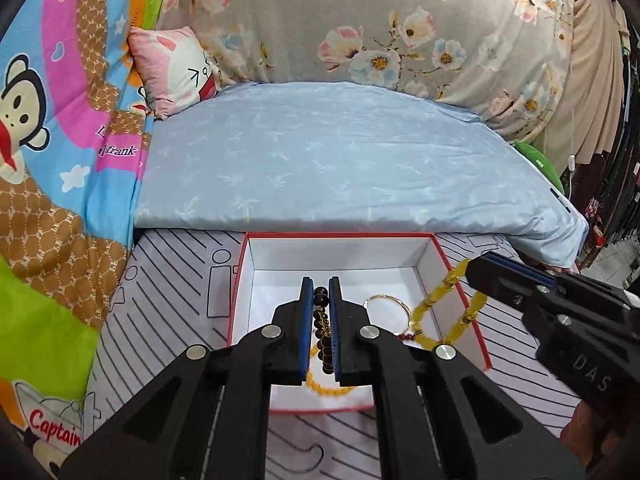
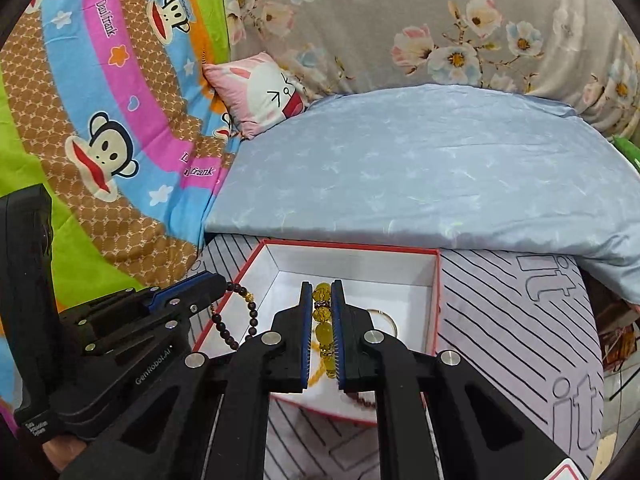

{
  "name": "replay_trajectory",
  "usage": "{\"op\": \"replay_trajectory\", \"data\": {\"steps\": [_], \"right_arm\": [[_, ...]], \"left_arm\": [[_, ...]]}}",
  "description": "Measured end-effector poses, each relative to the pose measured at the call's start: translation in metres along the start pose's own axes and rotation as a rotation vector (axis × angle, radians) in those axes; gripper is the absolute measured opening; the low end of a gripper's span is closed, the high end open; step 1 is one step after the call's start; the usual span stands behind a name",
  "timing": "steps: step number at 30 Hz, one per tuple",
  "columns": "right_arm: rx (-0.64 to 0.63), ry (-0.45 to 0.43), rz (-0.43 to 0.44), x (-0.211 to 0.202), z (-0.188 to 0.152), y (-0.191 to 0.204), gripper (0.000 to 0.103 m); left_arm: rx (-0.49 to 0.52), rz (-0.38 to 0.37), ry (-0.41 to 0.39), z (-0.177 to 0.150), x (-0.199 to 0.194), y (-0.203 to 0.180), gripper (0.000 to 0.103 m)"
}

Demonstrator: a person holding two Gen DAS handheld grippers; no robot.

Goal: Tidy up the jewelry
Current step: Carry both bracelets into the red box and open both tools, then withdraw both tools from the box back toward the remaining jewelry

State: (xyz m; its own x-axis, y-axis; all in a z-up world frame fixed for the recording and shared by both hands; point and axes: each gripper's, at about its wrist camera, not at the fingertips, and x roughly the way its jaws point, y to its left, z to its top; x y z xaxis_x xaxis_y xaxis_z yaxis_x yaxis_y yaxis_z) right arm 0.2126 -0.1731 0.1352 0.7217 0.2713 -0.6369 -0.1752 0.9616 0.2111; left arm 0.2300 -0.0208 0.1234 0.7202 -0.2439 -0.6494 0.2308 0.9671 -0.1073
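An open white box with a red rim (image 1: 340, 235) (image 2: 352, 245) lies on a striped cloth. My left gripper (image 1: 321, 280) hovers over it, shut on a dark bead bracelet (image 1: 321, 320) that hangs between its pads. The right gripper (image 1: 476, 266) comes in from the right over the box's right rim, shut on a yellow bead bracelet (image 1: 438, 304). In the right wrist view the right gripper (image 2: 321, 284) clamps the yellow bracelet (image 2: 323, 332), and the left gripper (image 2: 218, 282) holds the dark bracelet (image 2: 244, 312) above the box's left rim. A thin gold bangle (image 1: 388, 304) (image 2: 384, 318) lies inside the box.
An orange bead string (image 1: 326, 389) and a small red bead piece (image 1: 406, 336) also lie in the box. A light blue folded quilt (image 1: 340, 152) lies just behind it, with a pink cushion (image 1: 176, 68) and cartoon bedding (image 1: 60, 160) to the left.
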Motion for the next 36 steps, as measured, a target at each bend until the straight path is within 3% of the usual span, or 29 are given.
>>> {"op": "replay_trajectory", "data": {"steps": [9, 16, 18, 19, 21, 22, 36], "right_arm": [[0.002, 0.080, -0.018, 0.061, 0.001, -0.004, 0.010], [0.004, 0.101, -0.049, 0.078, 0.000, -0.011, 0.012], [-0.002, 0.089, -0.064, 0.075, -0.001, -0.012, 0.018], [-0.003, 0.083, -0.071, 0.072, -0.002, -0.013, 0.025], [0.000, 0.065, -0.081, 0.066, -0.002, -0.014, 0.034], [0.001, 0.059, -0.081, 0.062, -0.002, -0.014, 0.035], [0.003, 0.011, -0.090, 0.002, -0.026, -0.007, 0.038]], "left_arm": [[-0.001, 0.008, 0.046, 0.006, 0.049, 0.003, 0.007], [-0.011, 0.029, 0.072, 0.001, 0.069, 0.003, 0.008], [-0.012, 0.033, 0.069, 0.001, 0.069, 0.003, 0.009], [-0.011, 0.040, 0.070, 0.001, 0.068, 0.003, 0.012], [-0.018, 0.052, 0.068, 0.000, 0.067, 0.004, 0.030], [-0.023, 0.052, 0.064, -0.001, 0.066, 0.005, 0.033], [-0.028, 0.048, 0.041, -0.017, 0.021, -0.004, 0.035]]}}
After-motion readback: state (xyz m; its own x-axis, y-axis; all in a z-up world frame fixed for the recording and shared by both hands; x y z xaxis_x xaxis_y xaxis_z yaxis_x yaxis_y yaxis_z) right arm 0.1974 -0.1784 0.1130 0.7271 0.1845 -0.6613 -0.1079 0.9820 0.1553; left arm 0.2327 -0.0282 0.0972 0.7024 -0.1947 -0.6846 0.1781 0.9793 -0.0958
